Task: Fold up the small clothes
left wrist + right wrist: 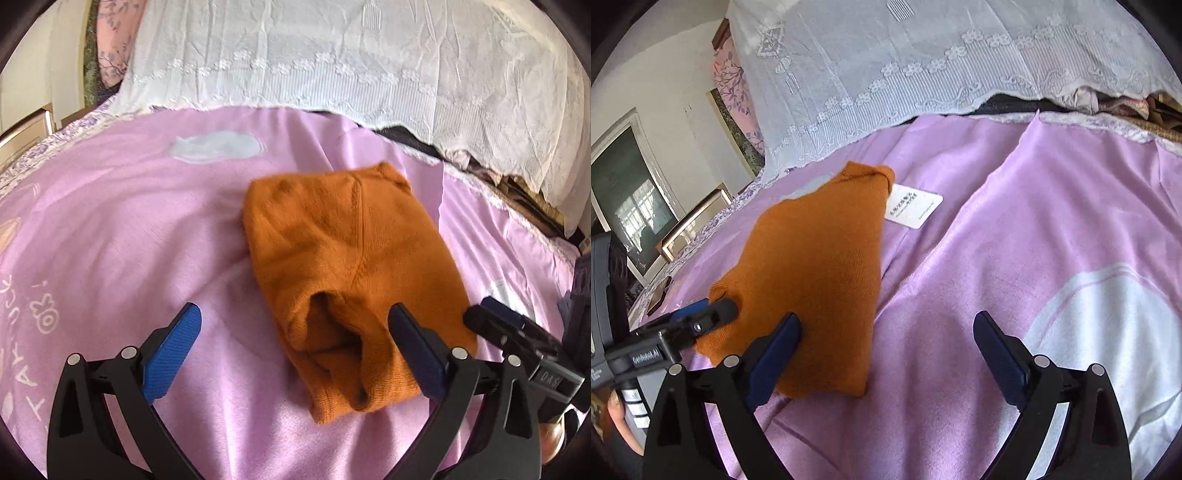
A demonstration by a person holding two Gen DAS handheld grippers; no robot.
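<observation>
A folded orange knitted garment (332, 251) lies on the pink sheet (110, 221), its open cuff end facing me. My left gripper (295, 319) stands open over that near end; its right finger overlaps the knit and its left finger hangs over bare sheet. The right gripper (480, 310) shows just right of the garment's near corner. In the right wrist view the garment (820, 258) lies left of centre. My right gripper (886, 326) is open with only pink sheet (1034, 221) between its fingers, and its left finger rests at the garment's near edge. The left gripper (716, 310) reaches in at the garment's left corner.
A white lace cloth (332, 66) covers a raised pile along the bed's far side, with a dark gap and clutter (1108, 101) beneath it. A white label card (914, 206) lies beside the garment's far end. A window (628, 199) and a wooden rail (694, 221) stand beyond the bed's left edge.
</observation>
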